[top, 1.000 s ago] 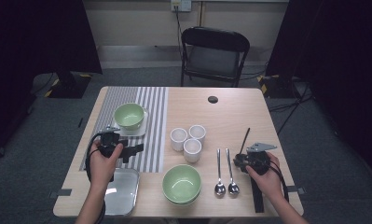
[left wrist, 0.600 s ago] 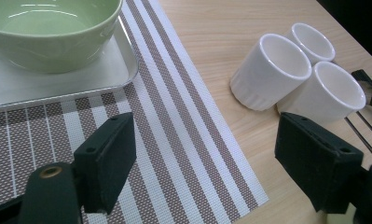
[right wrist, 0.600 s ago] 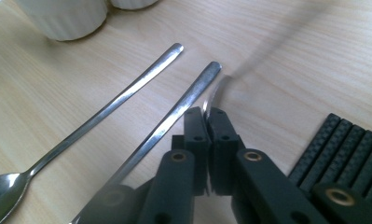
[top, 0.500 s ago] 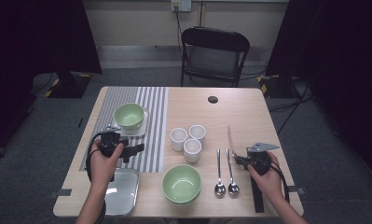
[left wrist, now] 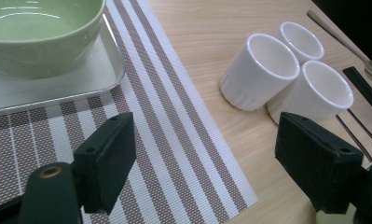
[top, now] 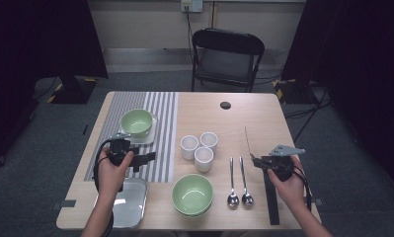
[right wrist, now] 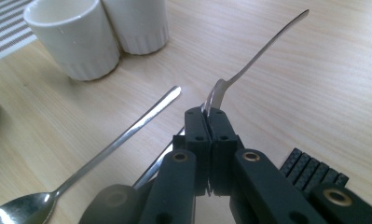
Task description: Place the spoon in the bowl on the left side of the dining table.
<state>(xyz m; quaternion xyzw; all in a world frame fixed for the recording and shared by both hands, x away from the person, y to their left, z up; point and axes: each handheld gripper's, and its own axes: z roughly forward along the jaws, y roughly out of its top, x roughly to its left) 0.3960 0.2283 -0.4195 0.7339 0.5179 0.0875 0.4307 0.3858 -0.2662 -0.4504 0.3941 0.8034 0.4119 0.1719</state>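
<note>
Steel fork (right wrist: 249, 58) pinched in right gripper (right wrist: 207, 112), tines hidden, thin sliver from above

Wooden surface (top: 263, 118) with a striped placemat (top: 160, 123) at left, green bowl (top: 137, 121) on a white tray (top: 150, 136), three white cups (top: 198, 147) mid-scene, second green bowl (top: 192, 194) near, two spoons (top: 238, 182) beside it, right gripper (top: 257, 161) clamped on a thin utensil (top: 247, 140), left gripper (top: 146, 158) over the placemat
</note>
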